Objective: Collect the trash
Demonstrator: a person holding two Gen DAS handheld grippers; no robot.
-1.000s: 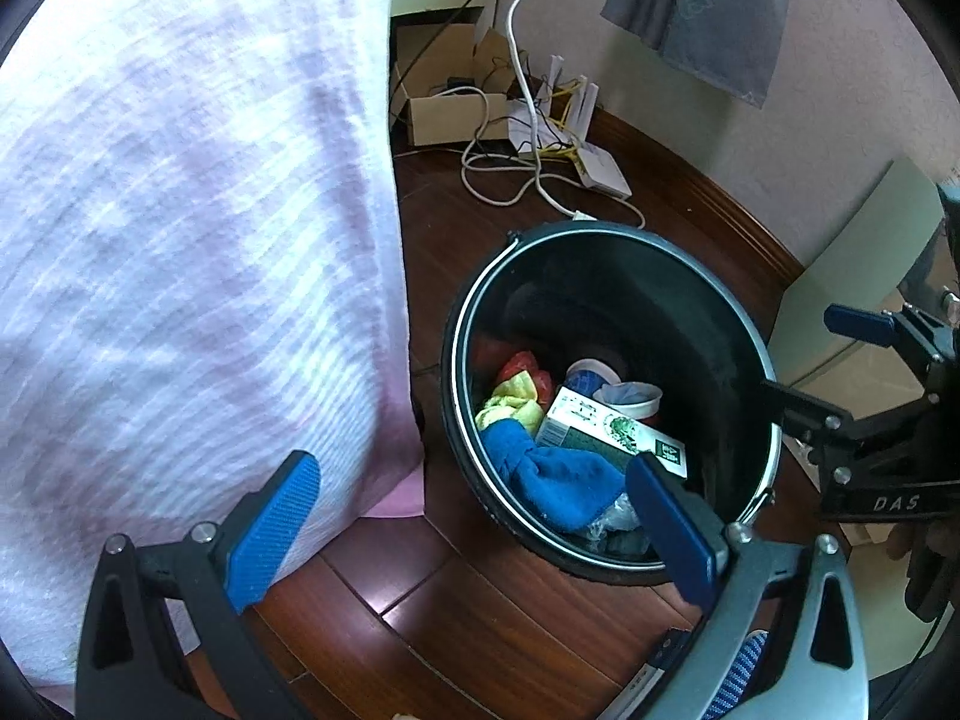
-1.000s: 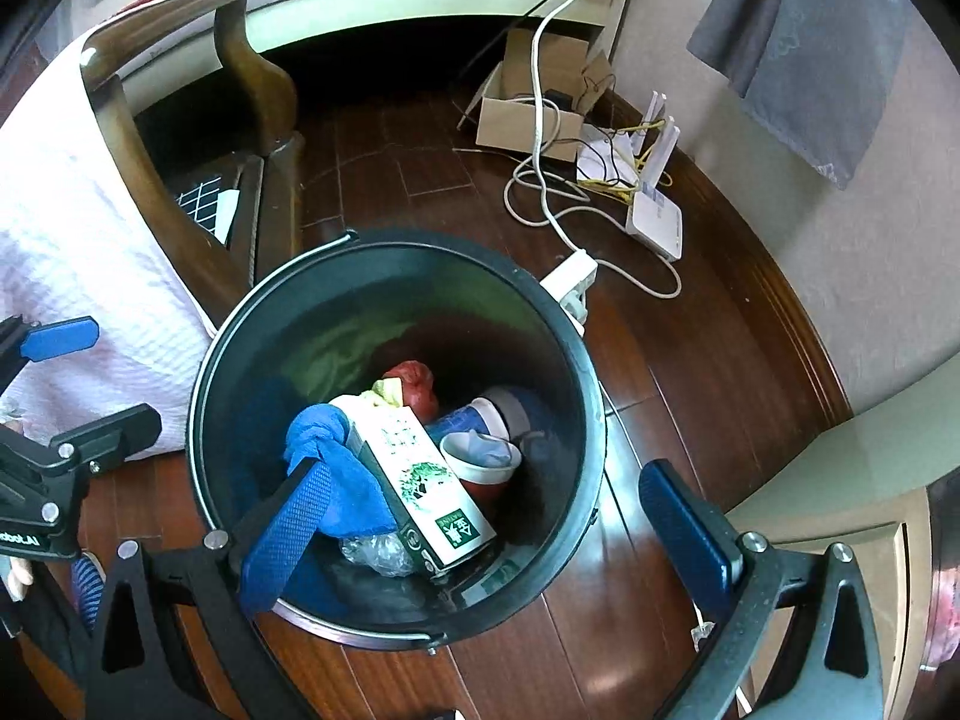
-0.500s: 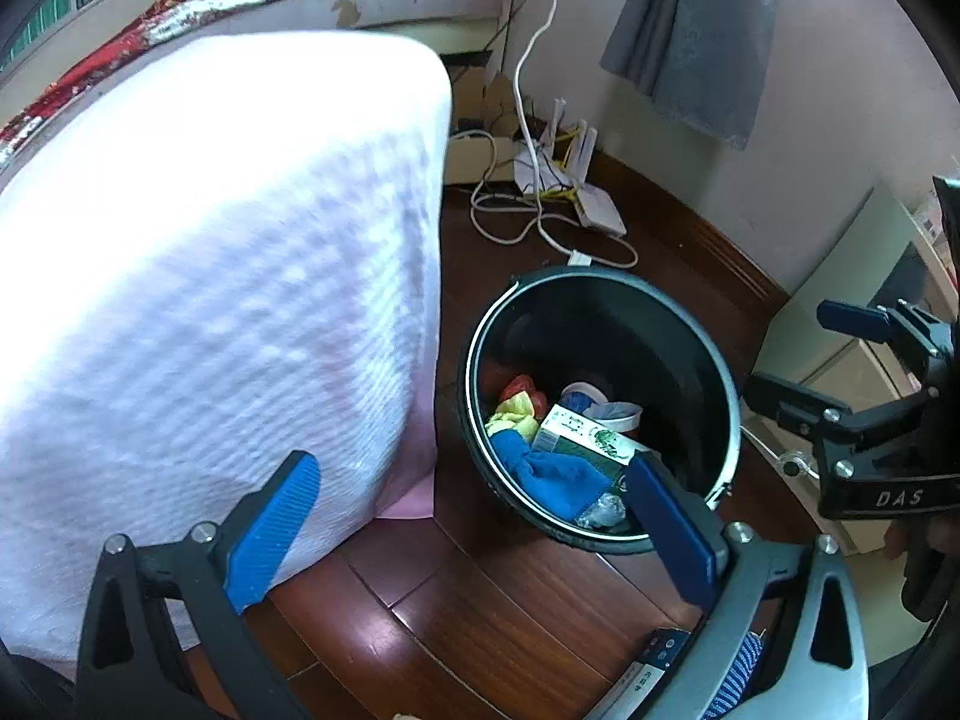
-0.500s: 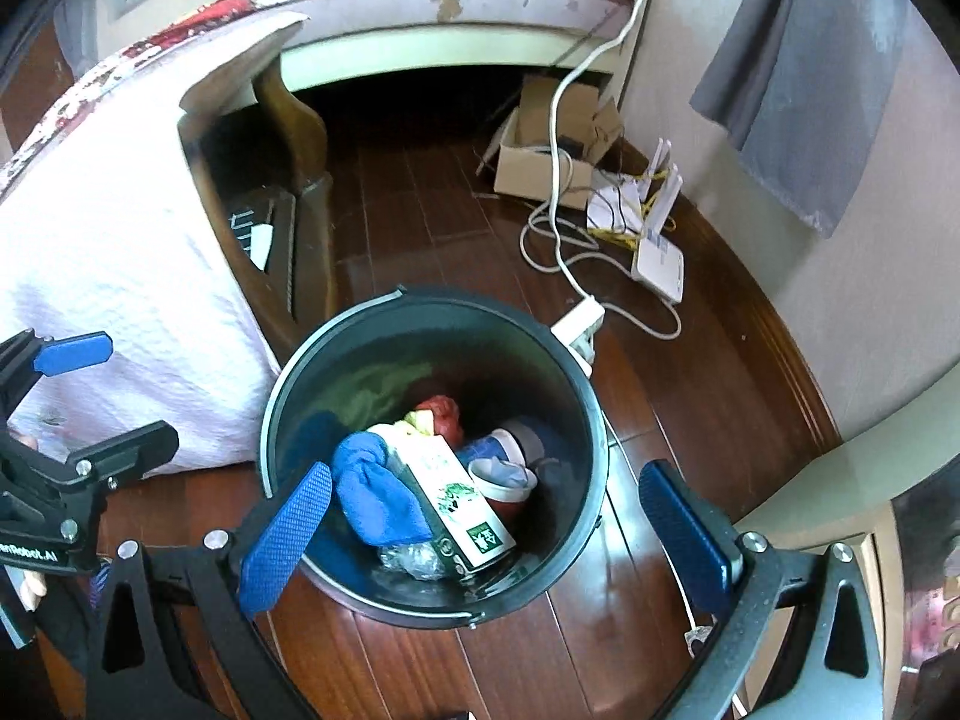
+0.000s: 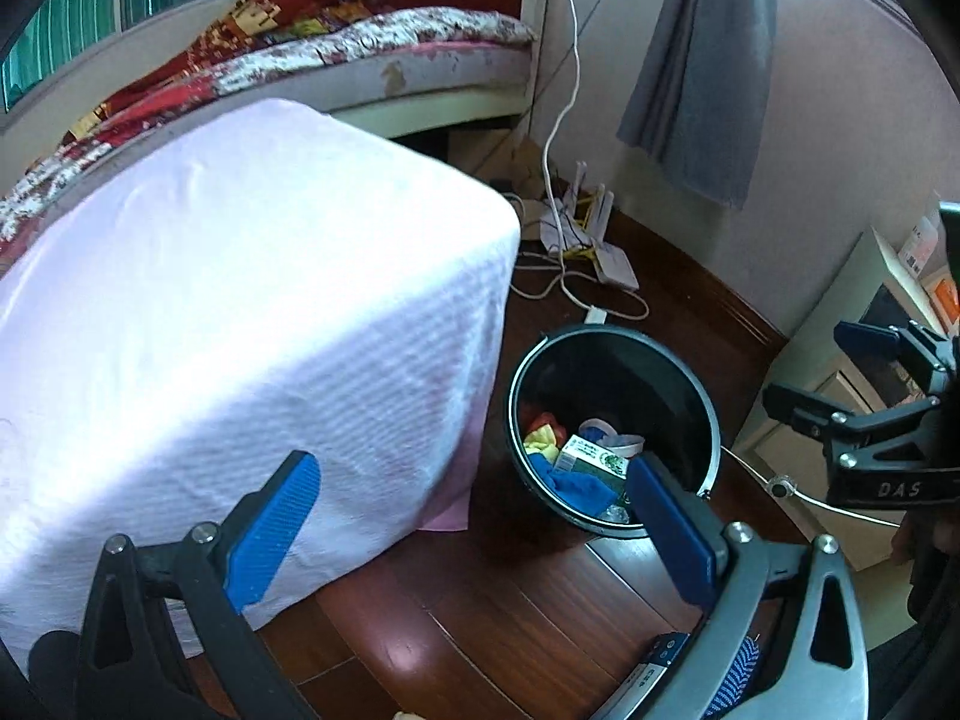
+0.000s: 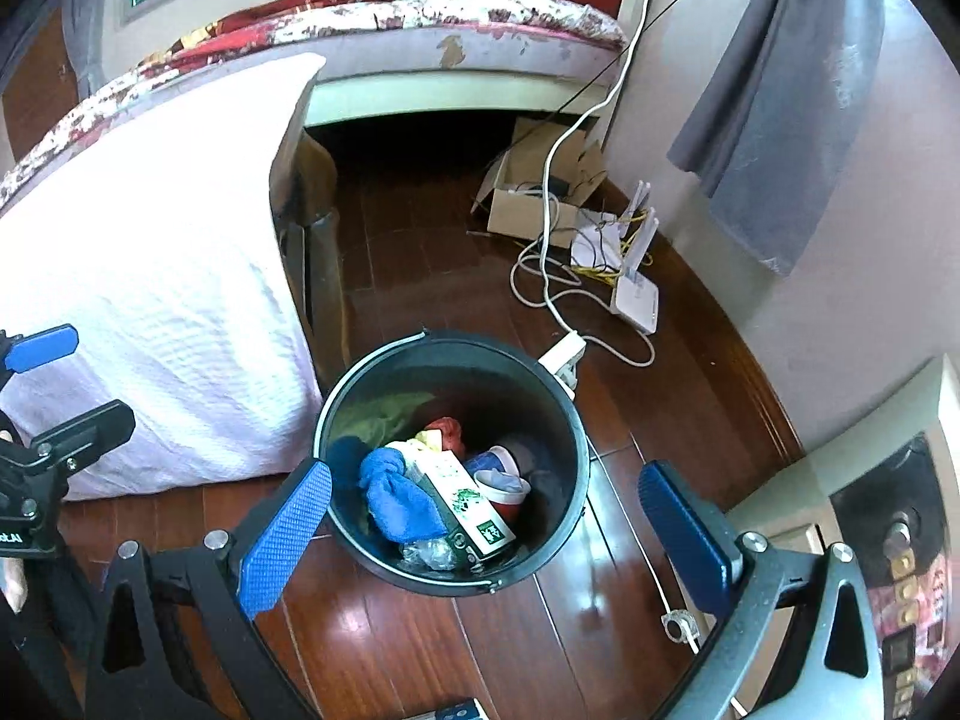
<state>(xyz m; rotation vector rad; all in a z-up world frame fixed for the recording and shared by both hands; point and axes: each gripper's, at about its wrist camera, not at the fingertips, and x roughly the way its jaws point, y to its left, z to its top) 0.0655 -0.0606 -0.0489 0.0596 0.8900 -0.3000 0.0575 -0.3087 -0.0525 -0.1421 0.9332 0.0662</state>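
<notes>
A black trash bin (image 5: pixel 696 396) stands on the wooden floor; it also shows in the right wrist view (image 6: pixel 558 414). Inside lie a green and white carton (image 6: pixel 465 495), a blue cloth (image 6: pixel 393 495), a red-rimmed cup (image 6: pixel 501 483) and other scraps. The carton (image 5: pixel 591 456) and blue cloth (image 5: pixel 576 489) show in the left wrist view too. My left gripper (image 5: pixel 474 531) is open and empty, high above the floor to the bin's left. My right gripper (image 6: pixel 486 531) is open and empty, above the bin's near side.
A table under a white cloth (image 5: pixel 240 324) stands left of the bin. A bed (image 6: pixel 420 18) lies behind. A cardboard box (image 6: pixel 540 195), router (image 6: pixel 636 294) and cables (image 6: pixel 552 276) lie by the far wall. A grey curtain (image 6: pixel 774 102) hangs right. A cabinet (image 5: pixel 870 372) stands right.
Both grippers have risen and pulled back from the bin, which looks smaller and lower now. The bed and the cloth-covered table top have come into view. Both stay open.
</notes>
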